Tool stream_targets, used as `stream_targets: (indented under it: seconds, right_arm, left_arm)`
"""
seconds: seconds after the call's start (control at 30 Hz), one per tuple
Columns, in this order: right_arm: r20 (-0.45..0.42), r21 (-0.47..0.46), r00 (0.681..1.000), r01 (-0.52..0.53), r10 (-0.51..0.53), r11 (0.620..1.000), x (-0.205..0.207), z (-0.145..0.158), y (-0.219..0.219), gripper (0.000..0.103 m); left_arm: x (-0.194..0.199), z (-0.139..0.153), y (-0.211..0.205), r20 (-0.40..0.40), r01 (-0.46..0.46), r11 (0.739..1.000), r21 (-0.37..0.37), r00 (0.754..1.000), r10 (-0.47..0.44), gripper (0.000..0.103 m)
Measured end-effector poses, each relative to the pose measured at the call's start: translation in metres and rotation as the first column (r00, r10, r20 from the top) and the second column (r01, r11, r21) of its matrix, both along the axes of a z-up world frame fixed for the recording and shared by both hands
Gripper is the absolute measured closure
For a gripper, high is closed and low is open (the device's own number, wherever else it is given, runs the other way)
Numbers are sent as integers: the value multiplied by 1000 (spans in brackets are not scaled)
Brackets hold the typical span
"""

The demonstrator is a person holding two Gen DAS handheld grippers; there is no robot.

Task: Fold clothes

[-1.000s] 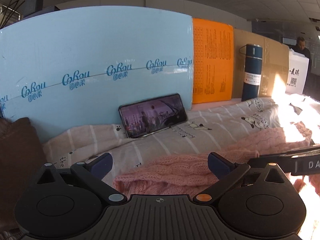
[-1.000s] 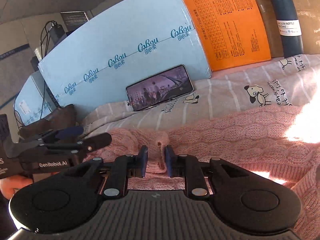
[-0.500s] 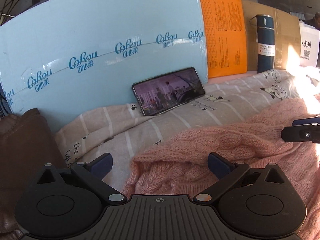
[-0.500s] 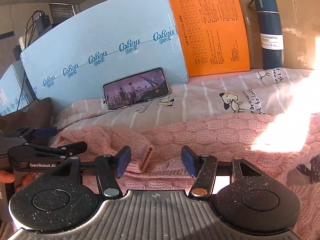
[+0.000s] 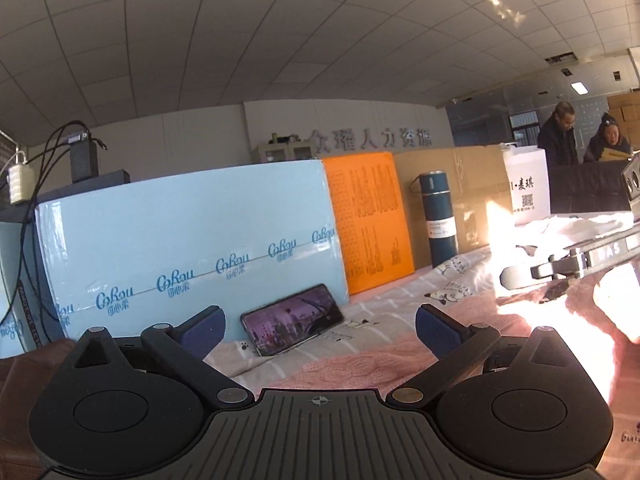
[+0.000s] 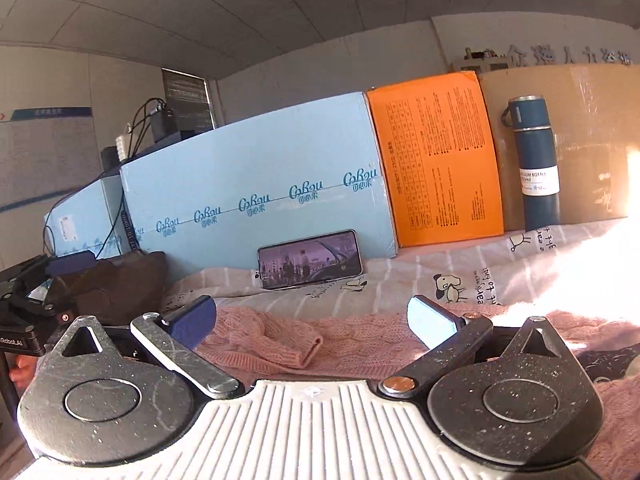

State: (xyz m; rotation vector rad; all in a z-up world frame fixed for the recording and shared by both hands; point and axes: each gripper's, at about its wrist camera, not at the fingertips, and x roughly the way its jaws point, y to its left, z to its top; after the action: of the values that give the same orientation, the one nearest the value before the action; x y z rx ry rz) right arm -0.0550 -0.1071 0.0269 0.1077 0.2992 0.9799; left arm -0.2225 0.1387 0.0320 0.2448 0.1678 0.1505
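Pink sweater [image 6: 280, 340] below spread fingers [image 6: 194, 320]

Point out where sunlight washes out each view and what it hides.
Left wrist view: glare burns out the right side, bleaching the pink sweater near the right gripper. Right wrist view: a blown-out patch at the right edge wipes out the patterned sheet; straight box edges bow.

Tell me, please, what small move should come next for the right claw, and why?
Probably lower the right claw toward the sleeve cuff and close on it. Both claws are open and hold nothing, the left claw too, and the pink sweater lies spread on the sheet, with that sleeve lying loose just ahead.
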Motion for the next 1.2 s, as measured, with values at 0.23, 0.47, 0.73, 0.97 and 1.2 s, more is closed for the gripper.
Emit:
stream_targets:
  seconds: [0.23,0.47,0.73,0.97,1.2]
  right_arm:
    - [197,-252,978,-12,63,968,-42,-9,-50,0]
    - [212,-460,966,-37,151,887,-59,-24,-71,0]
    - [215,-635,937,-79,274,768,-68,-33,-64,0]
    - [237,-637,898,-145,371,757,-80,-35,-29,0]
    - [249,-639,908,-107,337,761,-66,-33,-41,1]
  left_arm:
    - [-35,-19,-37,-241,193,967,165,959,-150,0]
    - [-38,-44,-63,-431,332,905,266,881,-197,0]
    - [-17,-60,-66,-433,286,899,331,893,-124,0]
    - [-1,-64,-68,-387,294,876,383,912,-136,0]
    - [-7,-66,-42,-348,210,903,375,934,-73,36]
